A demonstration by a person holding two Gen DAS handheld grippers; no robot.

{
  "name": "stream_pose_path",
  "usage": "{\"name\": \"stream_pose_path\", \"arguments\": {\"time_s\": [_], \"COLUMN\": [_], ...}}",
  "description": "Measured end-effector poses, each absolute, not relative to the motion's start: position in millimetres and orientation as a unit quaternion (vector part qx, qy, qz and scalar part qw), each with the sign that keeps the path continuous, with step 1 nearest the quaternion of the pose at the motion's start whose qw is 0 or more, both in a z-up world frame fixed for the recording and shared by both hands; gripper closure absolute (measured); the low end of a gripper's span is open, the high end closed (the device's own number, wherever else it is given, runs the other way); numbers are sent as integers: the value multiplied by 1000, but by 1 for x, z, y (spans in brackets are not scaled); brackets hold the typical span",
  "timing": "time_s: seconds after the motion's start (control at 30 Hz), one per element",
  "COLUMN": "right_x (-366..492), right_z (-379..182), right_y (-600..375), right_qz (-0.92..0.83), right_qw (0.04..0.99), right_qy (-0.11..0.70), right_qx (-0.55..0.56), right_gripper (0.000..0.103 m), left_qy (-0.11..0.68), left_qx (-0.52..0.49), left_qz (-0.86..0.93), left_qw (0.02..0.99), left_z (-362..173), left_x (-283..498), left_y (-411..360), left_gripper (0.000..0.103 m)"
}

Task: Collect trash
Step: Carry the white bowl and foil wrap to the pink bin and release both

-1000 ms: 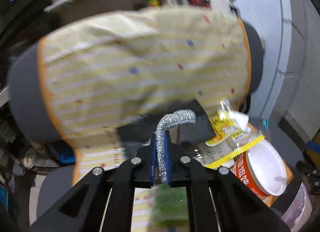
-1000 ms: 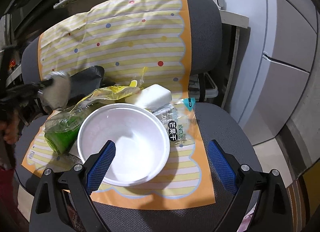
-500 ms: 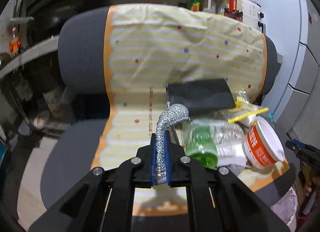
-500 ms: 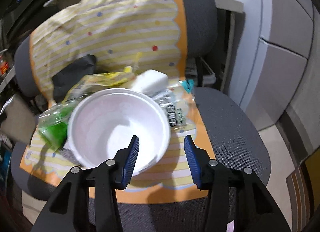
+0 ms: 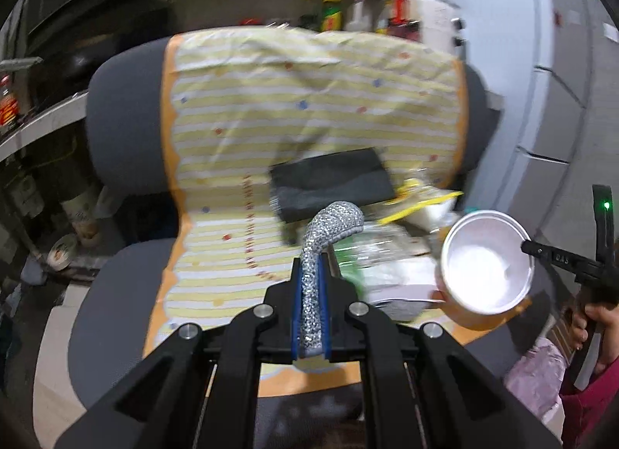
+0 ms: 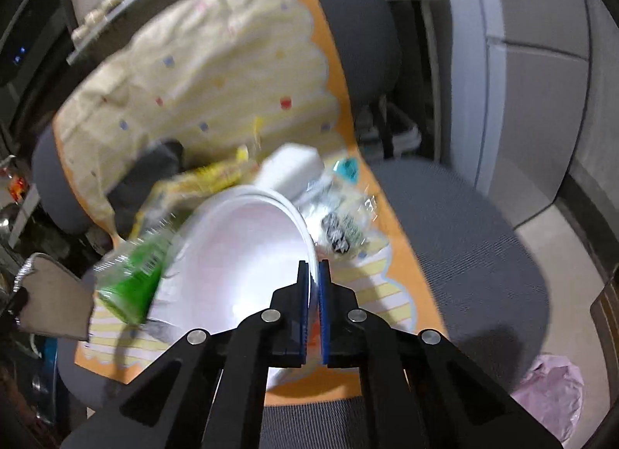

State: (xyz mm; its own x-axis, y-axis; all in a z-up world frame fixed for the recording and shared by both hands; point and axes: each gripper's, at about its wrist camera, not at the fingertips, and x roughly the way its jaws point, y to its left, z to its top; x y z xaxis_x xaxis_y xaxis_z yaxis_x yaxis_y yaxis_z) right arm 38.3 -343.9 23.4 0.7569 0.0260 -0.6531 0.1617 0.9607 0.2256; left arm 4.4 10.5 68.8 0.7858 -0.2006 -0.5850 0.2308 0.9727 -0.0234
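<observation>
Trash lies in a pile on the yellow striped cloth (image 5: 309,108) that covers my gray chair (image 6: 464,240). I hold one claw in each hand.

My left claw (image 5: 311,317) is pressed tight on a sparkly silver strip (image 5: 329,232). The strip stands up between the blue pads (image 5: 296,317) and bends over to the right at its top. From my right camera I see this same strip as a flat gray-brown piece with a silver edge, far on the left side.

My right claw (image 6: 314,294) is pinching the rim of the white paper bowl (image 6: 247,255). One blue pad is inside the bowl and the other is outside, and the rim is squeezed between them. The bowl is tipped, so its open side faces my left camera. Its outside is orange. From my left camera it looks lifted near the right front edge of the cloth, but I cannot tell for sure if it is off the seat.

A green and clear wrapper (image 6: 131,275) lies just beside the bowl on its left. A yellow wrapper (image 6: 209,178) and a white block (image 6: 290,170) lie behind the bowl. A clear packet with black print (image 6: 340,228) lies to the bowl's right. A flat black thing (image 5: 332,182) leans at the back of the seat. A pink bag (image 6: 549,391) sits low beside the chair on the right.
</observation>
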Motion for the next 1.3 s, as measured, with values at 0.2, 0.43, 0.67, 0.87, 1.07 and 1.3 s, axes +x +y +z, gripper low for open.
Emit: {"name": "stream_pose_path", "arguments": {"time_s": [0.2, 0.43, 0.67, 0.87, 1.07, 1.3], "right_x": [-25, -103, -161, -191, -204, -211], "right_z": [52, 53, 22, -8, -30, -2], "right_y": [-367, -408, -462, -499, -521, -508], "right_qz": [-61, -133, -214, -249, -275, -277], "right_qw": [933, 929, 903, 878, 856, 880], "right_qy": [325, 314, 326, 344, 365, 320], "right_qx": [140, 143, 177, 222, 243, 214], "right_gripper": [97, 97, 97, 93, 50, 52], "left_qy": [273, 277, 288, 296, 303, 309], "left_qx": [34, 45, 70, 91, 100, 106], "left_qz": [-198, -309, -394, -435, -446, -467], "left_qw": [941, 909, 870, 846, 836, 822], "left_z": [81, 63, 39, 25, 20, 15], "left_x": [-24, -45, -63, -78, -83, -88], "left_y": [-40, -122, -196, -240, -252, -260], "left_gripper": [97, 97, 97, 97, 97, 97]}}
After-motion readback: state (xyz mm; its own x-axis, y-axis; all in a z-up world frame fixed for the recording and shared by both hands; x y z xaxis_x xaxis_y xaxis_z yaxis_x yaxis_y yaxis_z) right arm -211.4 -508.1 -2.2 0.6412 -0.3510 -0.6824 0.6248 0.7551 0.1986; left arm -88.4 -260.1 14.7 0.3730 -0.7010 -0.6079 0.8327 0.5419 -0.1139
